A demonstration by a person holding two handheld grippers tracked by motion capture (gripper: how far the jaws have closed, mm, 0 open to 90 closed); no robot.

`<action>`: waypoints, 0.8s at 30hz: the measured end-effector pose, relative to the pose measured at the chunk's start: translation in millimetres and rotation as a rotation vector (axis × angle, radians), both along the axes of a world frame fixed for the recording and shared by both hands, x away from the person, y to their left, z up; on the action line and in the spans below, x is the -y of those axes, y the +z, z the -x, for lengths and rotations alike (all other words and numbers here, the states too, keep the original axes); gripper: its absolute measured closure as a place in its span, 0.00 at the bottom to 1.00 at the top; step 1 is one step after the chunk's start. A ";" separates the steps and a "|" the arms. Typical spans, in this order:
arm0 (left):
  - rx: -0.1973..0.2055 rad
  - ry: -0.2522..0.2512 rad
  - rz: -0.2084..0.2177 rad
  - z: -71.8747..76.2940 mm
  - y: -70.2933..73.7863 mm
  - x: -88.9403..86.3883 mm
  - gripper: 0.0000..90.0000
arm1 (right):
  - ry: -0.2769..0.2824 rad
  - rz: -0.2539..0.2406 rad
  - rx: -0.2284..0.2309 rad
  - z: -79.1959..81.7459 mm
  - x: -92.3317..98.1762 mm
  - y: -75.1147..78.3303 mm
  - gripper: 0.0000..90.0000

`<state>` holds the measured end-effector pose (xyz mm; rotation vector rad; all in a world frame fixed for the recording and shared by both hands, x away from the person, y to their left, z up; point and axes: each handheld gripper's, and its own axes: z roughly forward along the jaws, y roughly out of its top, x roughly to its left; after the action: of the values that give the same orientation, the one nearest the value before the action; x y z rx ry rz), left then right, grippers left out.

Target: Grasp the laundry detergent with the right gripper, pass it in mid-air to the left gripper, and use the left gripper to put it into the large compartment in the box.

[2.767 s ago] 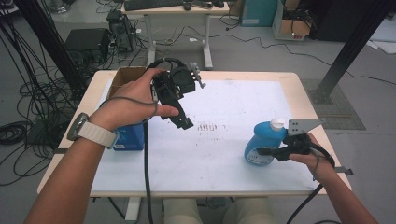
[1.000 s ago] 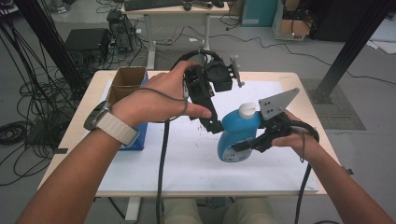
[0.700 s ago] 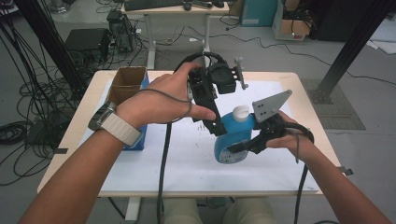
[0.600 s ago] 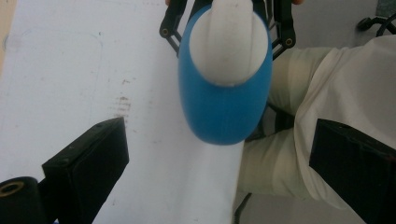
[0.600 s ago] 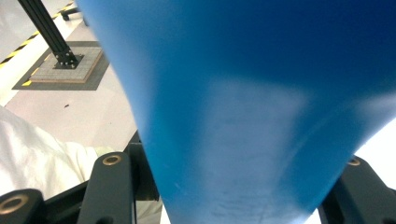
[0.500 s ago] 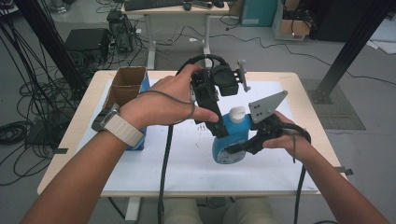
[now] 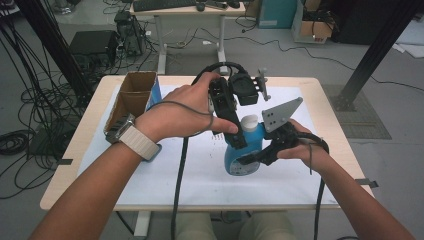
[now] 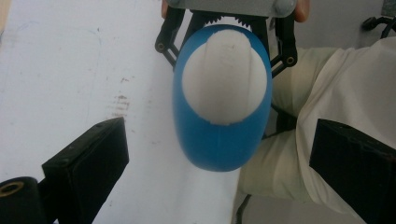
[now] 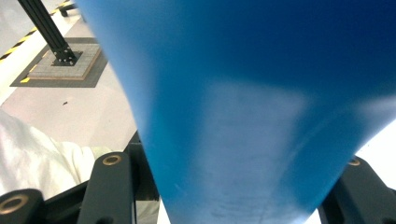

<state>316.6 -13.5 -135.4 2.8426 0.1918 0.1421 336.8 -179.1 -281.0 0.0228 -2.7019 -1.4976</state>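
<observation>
1. Right gripper (image 7: 250,159) clamps blue bottle (image 7: 245,152), held above white table sheet (image 7: 200,175).
2. Left gripper (image 7: 239,140) above white cap (image 8: 224,79), jaws spread wide, gripping nothing.

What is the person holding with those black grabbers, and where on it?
The right hand-held gripper clamps the blue bottle around its body. The left hand-held gripper is open above its white cap.
</observation>
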 end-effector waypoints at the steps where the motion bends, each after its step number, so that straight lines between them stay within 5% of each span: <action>1: 0.000 -0.004 0.000 -0.5 -0.3 0.4 0.05 | 0.002 0.002 0.000 -0.1 -0.3 -0.2 0.48; 24: -0.027 -0.007 -0.001 -4.1 -5.1 5.8 0.07 | -0.001 0.011 -0.003 -1.2 -2.5 -4.5 0.48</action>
<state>320.6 -19.3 -140.5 2.8473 0.1872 0.1019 338.0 -176.5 -285.5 0.0188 -2.7083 -1.4826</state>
